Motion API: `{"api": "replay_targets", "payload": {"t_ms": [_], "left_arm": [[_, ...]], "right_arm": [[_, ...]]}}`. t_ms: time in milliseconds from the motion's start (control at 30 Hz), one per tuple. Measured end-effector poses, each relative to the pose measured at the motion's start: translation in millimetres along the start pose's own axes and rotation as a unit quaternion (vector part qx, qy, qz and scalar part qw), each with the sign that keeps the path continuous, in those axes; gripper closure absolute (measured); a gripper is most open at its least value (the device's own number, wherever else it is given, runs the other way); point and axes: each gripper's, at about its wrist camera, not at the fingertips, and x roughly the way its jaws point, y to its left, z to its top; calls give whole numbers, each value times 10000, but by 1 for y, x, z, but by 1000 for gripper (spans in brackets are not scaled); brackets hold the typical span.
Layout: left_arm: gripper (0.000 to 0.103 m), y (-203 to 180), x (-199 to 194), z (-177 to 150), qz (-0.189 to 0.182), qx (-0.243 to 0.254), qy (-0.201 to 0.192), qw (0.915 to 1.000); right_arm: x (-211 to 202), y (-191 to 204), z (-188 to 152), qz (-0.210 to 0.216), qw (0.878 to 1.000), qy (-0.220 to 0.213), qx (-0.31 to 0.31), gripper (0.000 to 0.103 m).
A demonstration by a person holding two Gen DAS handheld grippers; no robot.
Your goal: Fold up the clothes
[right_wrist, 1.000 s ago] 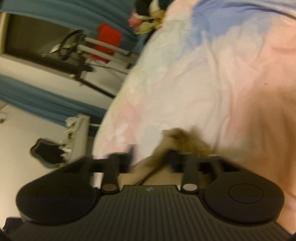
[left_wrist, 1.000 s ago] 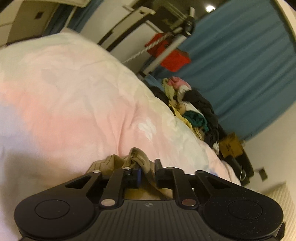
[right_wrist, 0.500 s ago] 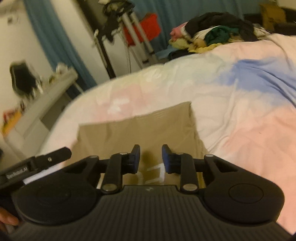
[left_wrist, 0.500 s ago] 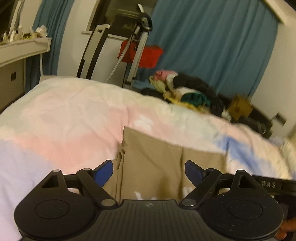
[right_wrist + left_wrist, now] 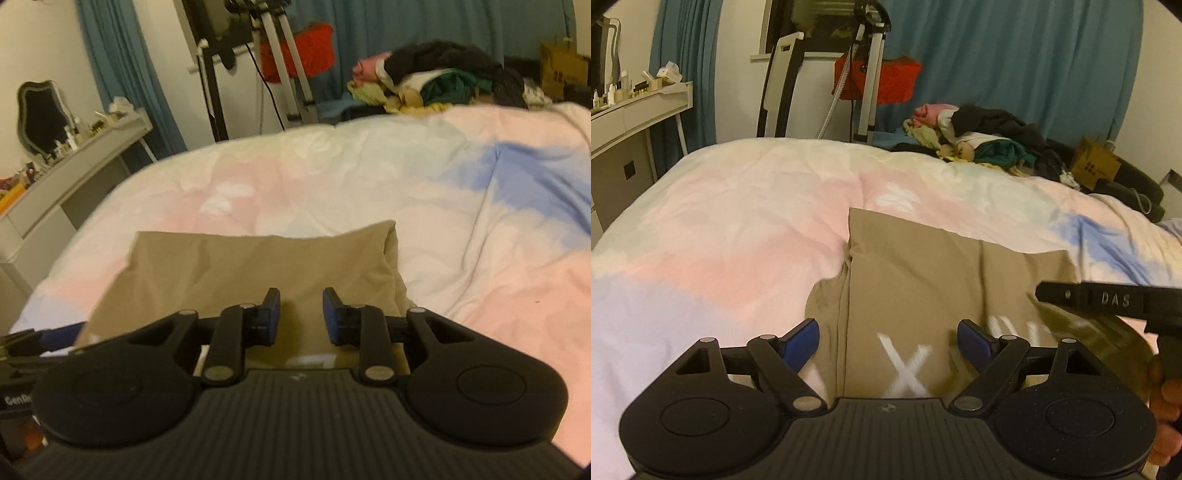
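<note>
— While both grippers hang over the bed, where is the thing to fold?

— The tan garment (image 5: 916, 273) lies folded and flat on the duvet (image 5: 738, 206), which is pink, white and blue. It has white letters on it near the bottom of the left wrist view. One looks like an X.

— What is the left gripper (image 5: 888, 341) doing?

— Its two blue fingertips are spread wide apart. Nothing is between them. It hangs just above the near edge of the tan garment, not holding it.

— And the right gripper (image 5: 301, 315)?

— Its fingertips have a smaller gap between them, and that gap is empty too. It sits over the near part of the same garment. In the left wrist view you can see a black bar of the right gripper at the right side, and part of a hand (image 5: 1165, 402) low in the corner.

— Is the garment neat?

— The far edge is mostly straight. The left side has an extra layer sticking out from under it. I think it is a shirt, but the view is a bit blurry, so I can't be sure.

— What else is around?

— A pile of clothes (image 5: 982, 144) sits past the far end of the bed. Behind it hangs a blue curtain (image 5: 1015, 62). A red cloth (image 5: 890, 81) hangs on a metal stand. A white shelf (image 5: 639, 110) with small bottles is on the left wall.
</note>
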Motion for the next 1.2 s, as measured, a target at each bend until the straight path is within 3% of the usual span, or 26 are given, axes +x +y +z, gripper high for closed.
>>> {"api": "replay_targets", "payload": {"t_ms": [167, 300, 500, 633, 767, 833, 1000, 1033, 1067, 1133, 1200], "left_arm": [[19, -9, -41, -8, -121, -7, -230, 9997], [19, -18, -64, -23, -170, 27, -184, 9997], [19, -5, -63, -40, -824, -884, 285, 9923], [21, 4, -62, -51, -1285, -1531, 605, 9780], [22, 14, -60, -62, -1737, -2166, 920, 9563], [23, 21, -55, -66, -1767, -2457, 934, 9485], [25, 37, -39, -72, -1706, -3161, 870, 9292], [26, 41, -35, -74, -1692, -3300, 856, 9247], [32, 44, -32, -75, -1679, -3438, 843, 9201], [41, 51, -26, -78, -1650, -3712, 815, 9101], [44, 58, -19, -81, -1620, -3983, 786, 8994]], "right_arm": [[-47, 5, -8, 92, 9997, -101, -187, 74], [-72, 9, -17, 37, 9995, -101, -299, 74], [-57, 7, -44, -216, 9986, 485, -66, 75], [-63, 10, -45, -239, 9988, 419, 13, 73], [-79, 5, -41, 19, 9983, 248, 520, 73], [-86, 0, -40, 133, 9966, 190, 789, 73], [-100, -14, -44, 1217, 9735, 397, 1895, 70], [-97, -14, -47, 1419, 9678, 479, 2024, 58], [-94, -13, -49, 1620, 9614, 560, 2151, 36], [-88, -12, -55, 2019, 9468, 723, 2401, 19], [-73, -7, -63, 2359, 9271, 1028, 2725, 20]]}}
